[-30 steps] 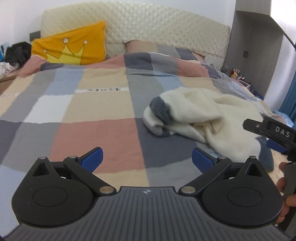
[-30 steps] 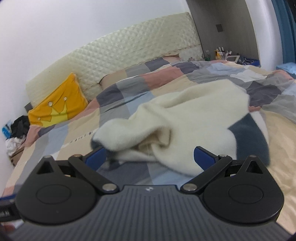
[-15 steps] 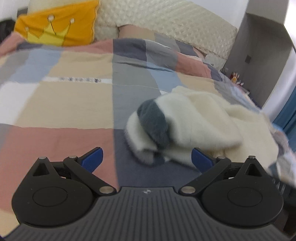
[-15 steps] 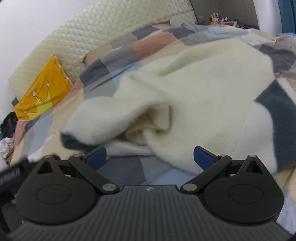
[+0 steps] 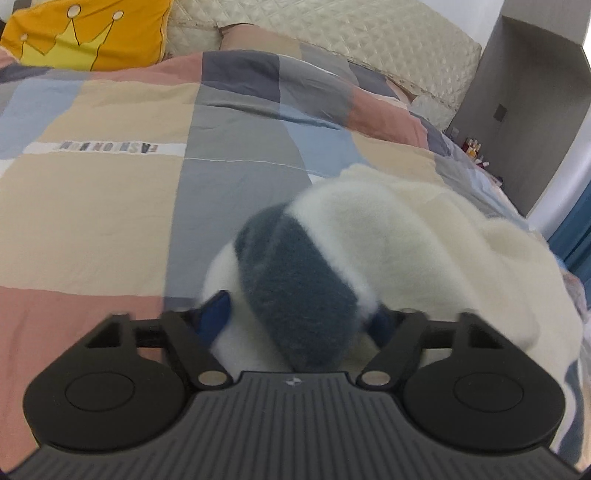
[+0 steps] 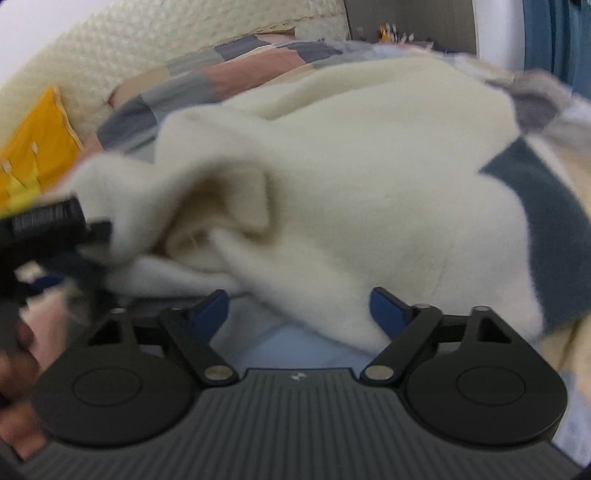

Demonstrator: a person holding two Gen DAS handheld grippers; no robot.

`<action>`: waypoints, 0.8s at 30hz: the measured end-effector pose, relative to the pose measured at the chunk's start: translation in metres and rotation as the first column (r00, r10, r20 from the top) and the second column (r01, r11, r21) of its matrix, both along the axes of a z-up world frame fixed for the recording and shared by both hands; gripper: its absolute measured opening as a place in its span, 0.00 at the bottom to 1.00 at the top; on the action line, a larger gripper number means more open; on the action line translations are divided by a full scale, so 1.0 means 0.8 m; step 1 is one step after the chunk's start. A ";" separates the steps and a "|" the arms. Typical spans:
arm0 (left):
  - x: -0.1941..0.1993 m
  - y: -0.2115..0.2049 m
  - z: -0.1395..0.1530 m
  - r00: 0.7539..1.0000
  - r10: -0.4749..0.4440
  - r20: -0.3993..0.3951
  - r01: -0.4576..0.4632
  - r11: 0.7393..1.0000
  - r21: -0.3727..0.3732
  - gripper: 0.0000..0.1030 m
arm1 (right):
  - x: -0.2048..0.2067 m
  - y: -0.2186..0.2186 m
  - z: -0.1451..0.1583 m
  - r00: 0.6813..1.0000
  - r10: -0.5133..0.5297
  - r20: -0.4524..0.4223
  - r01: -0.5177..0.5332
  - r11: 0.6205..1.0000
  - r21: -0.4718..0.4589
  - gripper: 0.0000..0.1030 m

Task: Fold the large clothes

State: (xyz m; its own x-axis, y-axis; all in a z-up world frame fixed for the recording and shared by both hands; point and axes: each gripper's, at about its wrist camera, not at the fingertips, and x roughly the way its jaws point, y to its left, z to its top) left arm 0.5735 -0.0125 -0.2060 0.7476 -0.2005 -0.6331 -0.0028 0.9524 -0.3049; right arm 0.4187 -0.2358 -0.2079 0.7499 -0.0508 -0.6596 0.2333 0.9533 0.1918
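A crumpled cream fleece garment [image 5: 424,236] with dark grey-blue bands lies on the checked bedspread [image 5: 110,206]. In the left wrist view, my left gripper [image 5: 299,317] is open, its blue fingertips [image 5: 216,314] on either side of a grey-banded sleeve end [image 5: 295,284]. In the right wrist view, my right gripper [image 6: 299,310] is open, with the lower edge of the garment [image 6: 332,206] between its blue fingertips [image 6: 386,310]. The left gripper [image 6: 44,229] shows blurred at the left edge there.
A yellow crown cushion [image 5: 88,33] leans on the quilted cream headboard [image 5: 369,40] at the back. A grey cabinet [image 5: 535,92] and small bottles stand to the right of the bed. A blue curtain [image 6: 554,37] hangs at far right.
Both grippers have moved forward onto the garment. The sleeve end now sits between the left fingertips and the garment's edge between the right ones. Both stay open, the gaps a little narrower.
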 end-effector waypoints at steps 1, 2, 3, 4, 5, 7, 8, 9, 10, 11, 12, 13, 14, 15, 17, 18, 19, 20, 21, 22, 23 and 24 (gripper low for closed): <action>0.004 -0.002 0.000 1.000 -0.002 -0.009 0.002 1.000 -0.006 0.60 | 0.001 0.005 -0.002 1.000 0.009 -0.002 -0.009 1.000 -0.028 0.79; 0.004 -0.006 0.003 1.000 -0.003 -0.007 0.003 1.000 -0.005 0.53 | 0.002 0.008 -0.004 1.000 0.013 0.000 -0.013 0.999 -0.045 0.79; 0.002 -0.009 0.006 1.000 0.003 -0.002 -0.003 1.000 -0.002 0.47 | 0.002 0.010 -0.005 1.000 0.012 0.001 -0.012 0.998 -0.056 0.76; -0.001 -0.010 0.008 1.000 0.004 -0.001 -0.004 1.000 -0.001 0.44 | 0.002 0.010 -0.006 1.000 0.004 0.007 -0.004 0.998 -0.062 0.74; -0.001 -0.010 0.011 1.000 0.008 -0.002 -0.008 1.000 -0.002 0.38 | 0.002 0.010 -0.008 1.000 -0.002 0.011 0.003 0.998 -0.066 0.73; -0.007 -0.006 0.017 1.000 0.026 0.001 -0.026 0.999 -0.018 0.28 | 0.003 0.011 -0.011 1.000 -0.012 0.016 0.013 0.997 -0.072 0.67; -0.009 -0.002 0.021 0.999 0.039 0.004 -0.039 0.999 -0.030 0.24 | 0.002 0.011 -0.012 1.000 -0.021 0.020 0.022 0.996 -0.081 0.62; -0.012 0.003 0.025 0.999 0.050 0.007 -0.050 0.998 -0.041 0.22 | 0.001 0.013 -0.011 0.999 -0.029 0.021 0.031 0.995 -0.096 0.46; -0.013 0.008 0.029 0.998 0.056 0.006 -0.056 0.997 -0.048 0.21 | 0.003 0.013 -0.011 0.999 -0.031 0.015 0.032 0.993 -0.111 0.30; -0.015 0.012 0.033 0.998 0.060 0.003 -0.060 0.997 -0.053 0.20 | 0.004 0.012 -0.009 1.000 -0.028 0.004 0.029 0.992 -0.119 0.24; -0.018 0.016 0.038 0.998 0.069 0.006 -0.068 0.996 -0.059 0.19 | 0.003 0.013 -0.007 1.000 -0.021 0.004 0.021 0.991 -0.130 0.20; -0.023 0.021 0.042 0.996 0.083 0.011 -0.082 0.994 -0.072 0.18 | 0.004 0.015 -0.006 1.000 -0.009 0.004 0.009 0.988 -0.153 0.16; -0.028 0.027 0.048 0.995 0.102 0.015 -0.100 0.990 -0.095 0.18 | 0.004 0.018 -0.006 1.000 0.004 0.003 -0.004 0.984 -0.177 0.15; -0.034 0.033 0.054 0.993 0.113 0.018 -0.111 0.988 -0.110 0.18 | 0.002 0.019 -0.004 1.000 0.010 0.006 -0.008 0.982 -0.190 0.13; -0.047 0.042 0.069 0.991 0.130 0.038 -0.124 0.984 -0.124 0.17 | -0.003 0.018 0.004 0.999 0.013 0.032 -0.006 0.979 -0.202 0.12; -0.054 0.047 0.078 0.990 0.135 0.048 -0.128 0.984 -0.128 0.17 | -0.007 0.018 0.010 0.999 0.018 0.051 -0.007 0.977 -0.214 0.11; -0.060 0.052 0.086 0.989 0.140 0.055 -0.132 0.982 -0.132 0.17 | -0.013 0.019 0.016 0.997 0.024 0.072 -0.007 0.974 -0.227 0.11; -0.066 0.057 0.095 0.987 0.146 0.060 -0.137 0.981 -0.137 0.17 | -0.020 0.017 0.023 0.994 0.023 0.103 0.003 0.971 -0.238 0.11; -0.074 0.063 0.105 0.986 0.153 0.067 -0.142 0.979 -0.144 0.16 | -0.025 0.015 0.028 0.992 0.019 0.125 0.013 0.969 -0.246 0.11; -0.082 0.068 0.114 0.984 0.162 0.075 -0.149 0.977 -0.150 0.16 | -0.030 0.012 0.034 0.989 0.013 0.147 0.024 0.968 -0.250 0.11; -0.090 0.074 0.122 0.982 0.173 0.081 -0.159 0.975 -0.154 0.16 | -0.035 0.007 0.039 0.986 0.005 0.166 0.036 0.970 -0.241 0.10; -0.100 0.080 0.132 0.979 0.185 0.086 -0.169 0.973 -0.159 0.16 | -0.042 0.003 0.042 0.984 -0.001 0.178 0.042 0.973 -0.227 0.10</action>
State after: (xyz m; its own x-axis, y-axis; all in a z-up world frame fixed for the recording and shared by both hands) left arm 0.4934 0.0515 -0.1008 0.8377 -0.1462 -0.5263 -0.1295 0.8829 -0.4513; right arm 0.3851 -0.2334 -0.1743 0.8500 -0.2022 -0.4864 0.2362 0.9717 0.0089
